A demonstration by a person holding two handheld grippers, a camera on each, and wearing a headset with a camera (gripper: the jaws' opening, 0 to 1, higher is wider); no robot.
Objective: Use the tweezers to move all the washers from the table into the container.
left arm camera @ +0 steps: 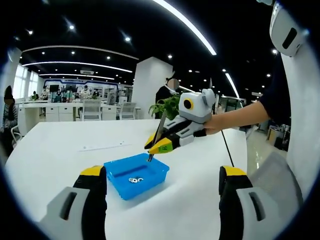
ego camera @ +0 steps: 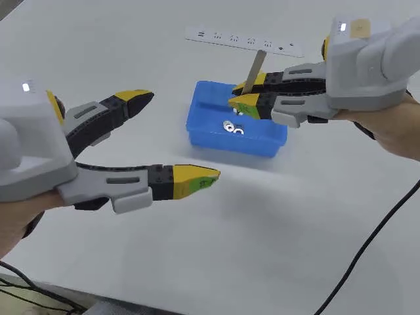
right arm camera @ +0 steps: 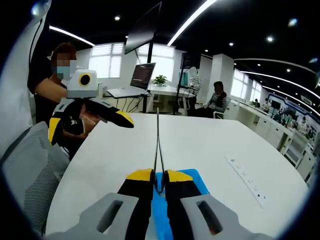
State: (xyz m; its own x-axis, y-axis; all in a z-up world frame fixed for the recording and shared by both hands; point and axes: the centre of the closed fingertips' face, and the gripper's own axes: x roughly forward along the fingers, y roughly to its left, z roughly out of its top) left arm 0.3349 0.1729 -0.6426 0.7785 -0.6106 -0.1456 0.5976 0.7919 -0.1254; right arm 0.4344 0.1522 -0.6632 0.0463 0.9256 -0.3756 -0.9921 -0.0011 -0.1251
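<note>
Washers (ego camera: 231, 126), too small to count, lie in the blue container (ego camera: 223, 142) on the tabletop (ego camera: 262, 230); right gripper (ego camera: 244, 94) fingers pinch the tweezers (ego camera: 256, 69) above it. Left gripper (ego camera: 180, 136) fingers spread wide, holding nothing.

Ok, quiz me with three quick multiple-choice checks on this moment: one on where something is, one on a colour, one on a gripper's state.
1. The washers in view lie
A. inside the container
B. outside it, against its front wall
C. balanced on its rim

2. The container is
A. red
B. green
C. blue

3. The right gripper is
A. wide open and empty
B. shut on the tweezers
C. shut on a washer

Answers:
1 A: the head view shows the washers on the container's floor.
2 C: its walls and floor are blue in the head view and the left gripper view.
3 B: the right gripper view shows the jaws closed with the tweezers clamped between them.
</note>
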